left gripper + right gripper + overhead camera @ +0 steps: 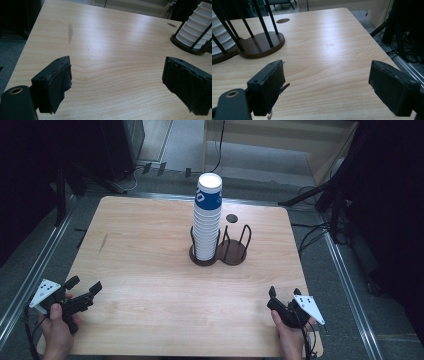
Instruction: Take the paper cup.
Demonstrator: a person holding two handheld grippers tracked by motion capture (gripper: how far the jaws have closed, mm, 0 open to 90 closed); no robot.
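A tall stack of white paper cups (207, 215), the top one with a blue band, stands in the left slot of a dark two-slot wire holder (235, 252) at the table's middle back. The right slot is empty. My left gripper (86, 283) rests open near the front left corner, held by a hand, with nothing between its jaws. My right gripper (285, 291) is open near the front right corner, also with nothing between its jaws. The left gripper view shows the left gripper (116, 72) over bare wood, the cups (197, 30) far right. The right gripper view shows the right gripper (327, 75) and the holder's base (262, 45).
The wooden table (150, 270) has a round dark cable hole (231, 218) behind the holder and a grey scuff (102, 244) at the left. Metal rails, cables and dark stands surround the table on the floor.
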